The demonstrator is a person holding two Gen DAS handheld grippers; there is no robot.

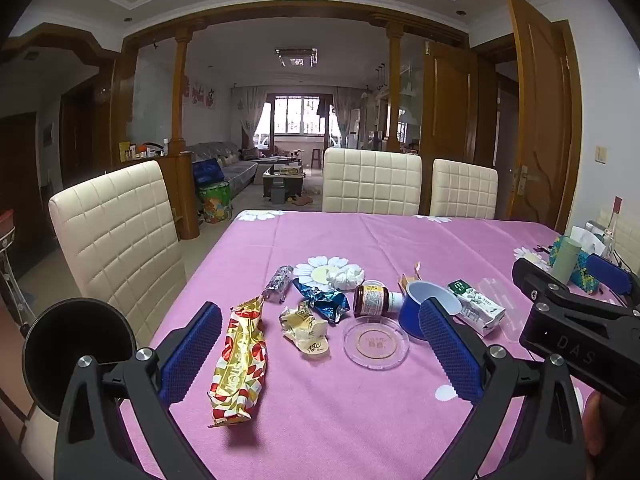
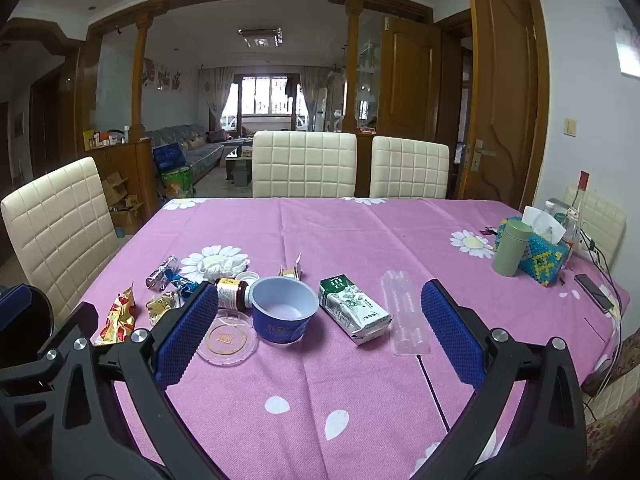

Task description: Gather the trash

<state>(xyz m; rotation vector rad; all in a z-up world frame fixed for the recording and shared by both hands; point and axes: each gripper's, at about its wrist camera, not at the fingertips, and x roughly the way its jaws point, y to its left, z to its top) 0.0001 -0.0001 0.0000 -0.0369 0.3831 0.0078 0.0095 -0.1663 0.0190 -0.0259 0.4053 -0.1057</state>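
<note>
Trash lies scattered over the middle of the pink flower-print tablecloth, nearer its left edge: a red-and-gold foil snack wrapper, a crumpled cream wrapper, a crinkled blue foil wrapper, a brown glass jar on its side, a round clear plastic lid, a blue plastic cup and a green-and-white drink carton. The left gripper and right gripper hover above, jaws spread wide, holding nothing.
</note>
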